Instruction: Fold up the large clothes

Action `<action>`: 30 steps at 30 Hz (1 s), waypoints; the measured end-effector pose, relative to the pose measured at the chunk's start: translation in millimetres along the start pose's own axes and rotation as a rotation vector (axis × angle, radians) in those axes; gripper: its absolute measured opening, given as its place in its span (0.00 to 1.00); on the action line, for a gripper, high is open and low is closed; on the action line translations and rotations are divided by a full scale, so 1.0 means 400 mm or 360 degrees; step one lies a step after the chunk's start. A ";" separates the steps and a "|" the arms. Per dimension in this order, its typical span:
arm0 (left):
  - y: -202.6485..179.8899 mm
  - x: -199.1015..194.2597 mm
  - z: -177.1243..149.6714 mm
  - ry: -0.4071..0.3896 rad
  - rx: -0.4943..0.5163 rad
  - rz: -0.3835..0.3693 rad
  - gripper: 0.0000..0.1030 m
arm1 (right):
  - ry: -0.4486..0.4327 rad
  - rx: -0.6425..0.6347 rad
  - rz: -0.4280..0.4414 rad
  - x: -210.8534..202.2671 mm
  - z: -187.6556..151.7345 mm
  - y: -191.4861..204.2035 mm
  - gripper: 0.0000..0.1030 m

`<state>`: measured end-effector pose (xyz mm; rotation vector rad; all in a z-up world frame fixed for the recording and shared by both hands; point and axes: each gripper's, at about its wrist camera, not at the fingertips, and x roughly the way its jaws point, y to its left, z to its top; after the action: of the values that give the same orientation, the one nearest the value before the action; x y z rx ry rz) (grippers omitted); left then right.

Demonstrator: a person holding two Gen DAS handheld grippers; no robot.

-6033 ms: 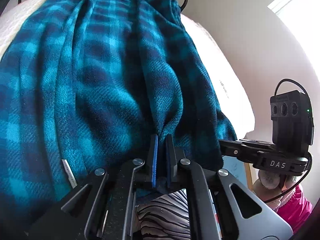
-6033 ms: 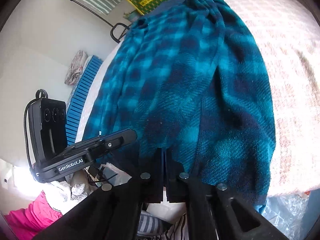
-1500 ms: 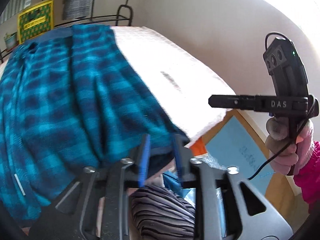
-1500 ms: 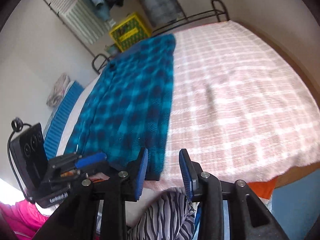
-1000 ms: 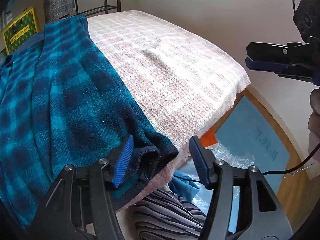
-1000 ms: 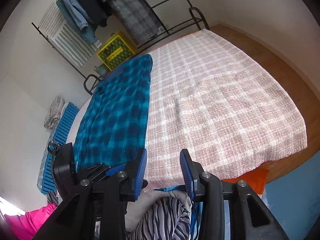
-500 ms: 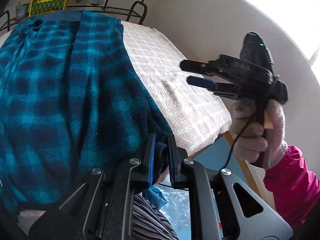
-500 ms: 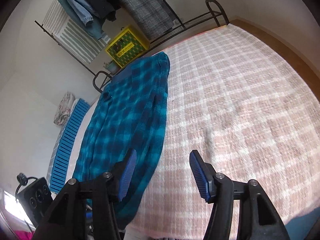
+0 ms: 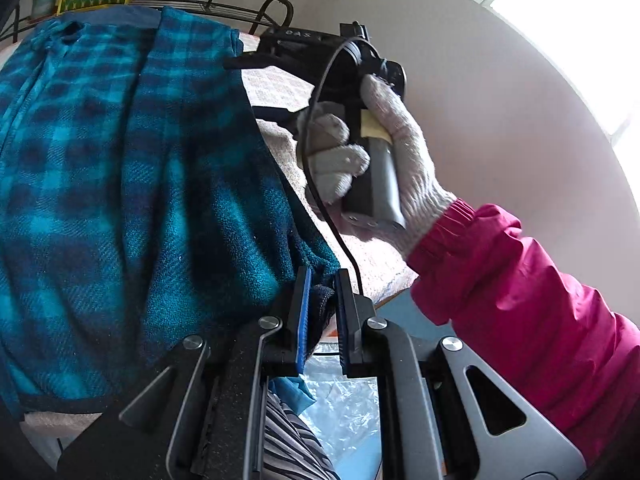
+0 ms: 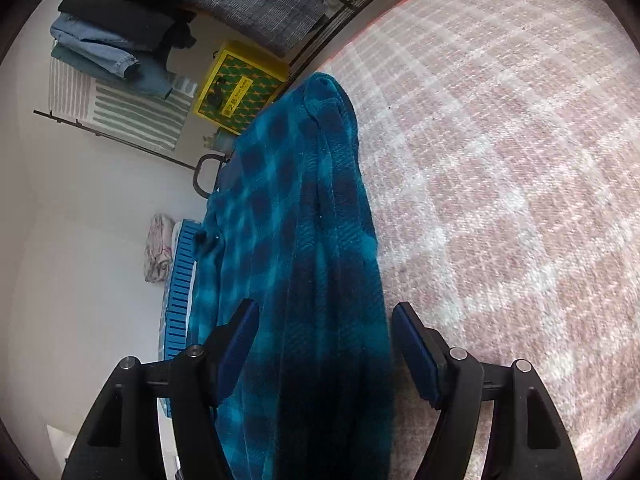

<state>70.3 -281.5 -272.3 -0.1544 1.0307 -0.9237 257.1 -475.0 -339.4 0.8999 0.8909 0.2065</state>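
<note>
A large teal and navy plaid fleece garment (image 9: 120,184) lies lengthwise along the left side of a bed. My left gripper (image 9: 322,280) is shut on the garment's near right corner at the bed's front edge. My right gripper (image 10: 324,316) is open and empty, its jaws spread over the garment's folded right edge (image 10: 320,240) farther along the bed. In the left wrist view the right gripper (image 9: 320,52) shows held by a gloved hand above the garment's right edge.
The bed has a pink and white checked cover (image 10: 500,160). A black clothes rack (image 10: 240,4) with hanging garments, a yellow box (image 10: 236,84) and a blue slatted crate (image 10: 180,280) stand past the bed. A striped cloth (image 9: 296,440) and plastic lie below the front edge.
My left gripper closed on the garment's near corner. My right gripper opened wider and moved forward over the garment's right edge, away from the front of the bed.
</note>
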 end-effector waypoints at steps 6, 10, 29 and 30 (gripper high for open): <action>0.012 -0.017 0.002 -0.0028 -0.0020 -0.0026 0.09 | 0.0034 -0.0159 -0.0354 0.036 0.018 0.085 0.13; 0.031 -0.043 0.002 -0.0059 -0.0049 -0.0057 0.09 | 0.0020 -0.0330 -0.0563 0.038 0.019 0.178 0.08; 0.206 -0.271 -0.084 -0.0260 -0.0363 -0.0035 0.09 | 0.0157 -0.1119 -0.1069 0.295 -0.127 0.616 0.06; 0.216 -0.277 -0.092 -0.0259 -0.0382 -0.0027 0.09 | 0.0174 -0.1148 -0.1083 0.315 -0.141 0.626 0.06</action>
<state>71.2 -136.7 -262.6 -0.4324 0.9872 -0.7867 343.9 -220.6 -241.9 -0.1034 1.0720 -0.0231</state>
